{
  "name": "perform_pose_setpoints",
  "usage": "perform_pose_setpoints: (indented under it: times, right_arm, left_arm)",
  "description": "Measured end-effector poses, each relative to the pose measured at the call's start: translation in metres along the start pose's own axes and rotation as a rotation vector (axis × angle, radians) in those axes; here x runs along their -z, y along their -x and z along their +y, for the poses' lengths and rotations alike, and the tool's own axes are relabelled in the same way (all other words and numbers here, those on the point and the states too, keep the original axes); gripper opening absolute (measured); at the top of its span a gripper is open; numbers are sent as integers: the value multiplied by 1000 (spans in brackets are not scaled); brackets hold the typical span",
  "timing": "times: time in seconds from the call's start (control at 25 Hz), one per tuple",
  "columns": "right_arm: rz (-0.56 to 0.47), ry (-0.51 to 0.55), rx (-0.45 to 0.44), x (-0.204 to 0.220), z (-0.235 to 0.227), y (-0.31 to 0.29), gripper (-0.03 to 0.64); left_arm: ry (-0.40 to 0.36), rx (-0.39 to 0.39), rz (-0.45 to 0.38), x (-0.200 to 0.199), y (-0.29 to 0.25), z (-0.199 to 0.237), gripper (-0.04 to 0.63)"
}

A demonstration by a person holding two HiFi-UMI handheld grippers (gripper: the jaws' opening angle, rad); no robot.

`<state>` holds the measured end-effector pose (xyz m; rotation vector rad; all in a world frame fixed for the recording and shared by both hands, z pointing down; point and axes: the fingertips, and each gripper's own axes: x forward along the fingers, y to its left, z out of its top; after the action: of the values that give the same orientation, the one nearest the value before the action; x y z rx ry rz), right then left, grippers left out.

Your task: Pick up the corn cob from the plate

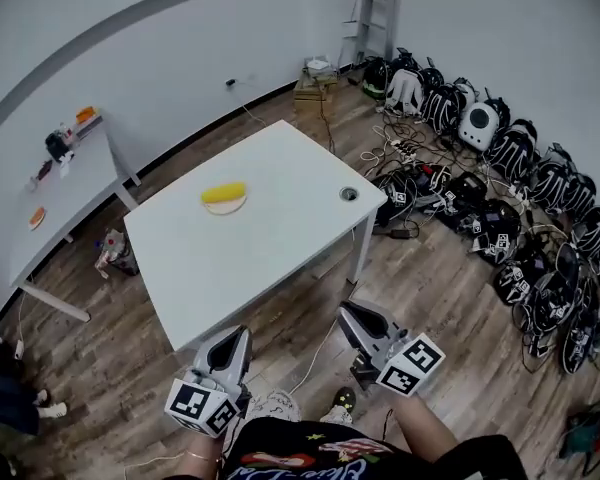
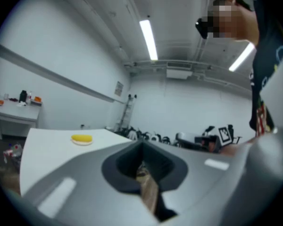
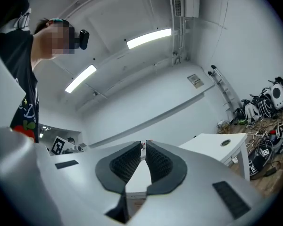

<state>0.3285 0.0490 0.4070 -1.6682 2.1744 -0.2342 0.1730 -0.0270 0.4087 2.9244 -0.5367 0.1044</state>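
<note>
1. Corn cob [image 1: 224,193] lies on a small plate [image 1: 227,208] that it mostly hides, well apart from both claws.
2. Nearest the person, the left claw [image 1: 235,336] and right claw [image 1: 350,311] hang over the wood floor [image 1: 460,298], each closed with nothing between its pads.
3. The plate sits on the far half of the white worktop [image 1: 240,258].
4. Beyond, a side table [image 1: 60,198] carries items too small to tell. Dark backpacks [image 1: 520,208] by the right wall are cut off at the edge.
</note>
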Motion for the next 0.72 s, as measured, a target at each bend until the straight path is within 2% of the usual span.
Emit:
perform_pose_setpoints:
  times: [0.08, 0.24, 0.32, 0.48, 0.64, 0.72]
  right_arm:
    - [-4, -22, -17, -4, -17, -8, 18]
    - [16, -55, -79, -1, -37, -42, 18]
    - [24, -42, -116, -5, -47, -64, 18]
    - [48, 20, -157, -20, -77, -119, 18]
    - [108, 58, -262, -13, -96, -205, 18]
    - [147, 63, -309, -2, -101, -250, 18]
  left_arm:
    - [-15, -24, 28, 3, -13, 1, -5]
    - [-30, -82, 26, 1, -38, 20, -5]
    - [-59, -106, 23, -2, -56, 35, -5]
    - [-67, -126, -21, -14, -103, 79, -5]
    - [-205, -135, -19, -30, -156, 132, -5]
    - [-212, -132, -27, -39, -175, 162, -5]
